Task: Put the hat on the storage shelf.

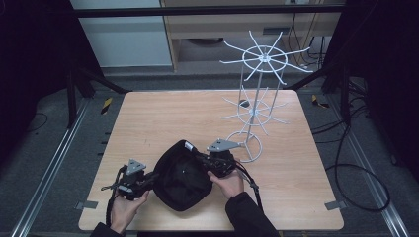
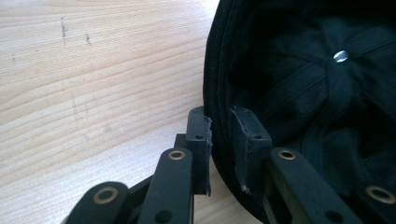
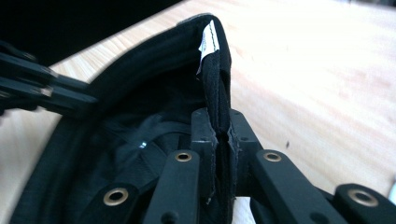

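Here a black cap lies upside down near the front of the wooden surface, the left hand-held gripper and right hand-held gripper each clamped on its rim at opposite sides; a white wire rack stands behind

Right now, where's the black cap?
The black cap lies upside down near the table's front edge, between both grippers, each clamping its rim; the white wire rack stands behind-right.

R gripper clamps black cap rim.
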Available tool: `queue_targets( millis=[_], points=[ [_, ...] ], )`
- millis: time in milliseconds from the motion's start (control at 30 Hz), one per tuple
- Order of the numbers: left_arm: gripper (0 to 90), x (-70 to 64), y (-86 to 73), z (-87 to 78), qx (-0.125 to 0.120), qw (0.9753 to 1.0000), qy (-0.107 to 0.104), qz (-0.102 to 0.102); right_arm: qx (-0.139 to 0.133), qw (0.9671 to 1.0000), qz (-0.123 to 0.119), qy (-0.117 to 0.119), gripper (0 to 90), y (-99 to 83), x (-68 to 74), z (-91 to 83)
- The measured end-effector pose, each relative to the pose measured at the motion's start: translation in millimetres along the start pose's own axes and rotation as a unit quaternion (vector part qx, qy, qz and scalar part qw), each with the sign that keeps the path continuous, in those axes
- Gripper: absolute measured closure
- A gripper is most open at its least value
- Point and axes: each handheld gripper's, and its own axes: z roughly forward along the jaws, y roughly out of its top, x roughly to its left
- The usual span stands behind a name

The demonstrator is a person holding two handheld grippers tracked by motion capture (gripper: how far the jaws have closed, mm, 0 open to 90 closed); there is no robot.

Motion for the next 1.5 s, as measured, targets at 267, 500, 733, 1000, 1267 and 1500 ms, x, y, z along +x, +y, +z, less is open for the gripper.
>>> queue_targets(
  millis=[267, 500, 733, 1000, 1267, 1500],
  points=[
    [78.6, 3.0, 6.8, 11.1, -0.004, 0.9999, 0.003, -0.011, -0.025, 0.9991, -0.034, -0.005, 83.9, 21.0, 12.0, -10.4],
    [79.9, 5.3, 16.5, 21.6, -0.021, 0.9995, 0.005, -0.024, -0.038, 0.9976, -0.059, -0.002, 83.9, 33.0, 21.2, -15.4],
    [80.0, 7.2, 25.4, 33.2, -0.045, 0.9984, 0.005, -0.035, -0.047, 0.9963, -0.072, 0.004, 84.0, 33.2, 24.7, -20.9],
    [78.0, 8.8, 25.8, 38.2, -0.043, 0.9985, -0.002, -0.035, -0.048, 0.9958, -0.078, 0.004, 83.9, 24.8, 25.3, -19.4],
    [64.7, 10.3, 23.0, 23.9, -0.057, 0.9975, -0.022, -0.035, -0.05, 0.9957, -0.076, -0.017, 84.0, 23.9, 24.0, -22.9],
    [58.1, 9.4, 21.3, -12.8, -0.083, 0.9951, -0.027, -0.045, -0.052, 0.9958, -0.069, -0.031, 84.0, 21.5, 20.6, -24.1]
  ],
)
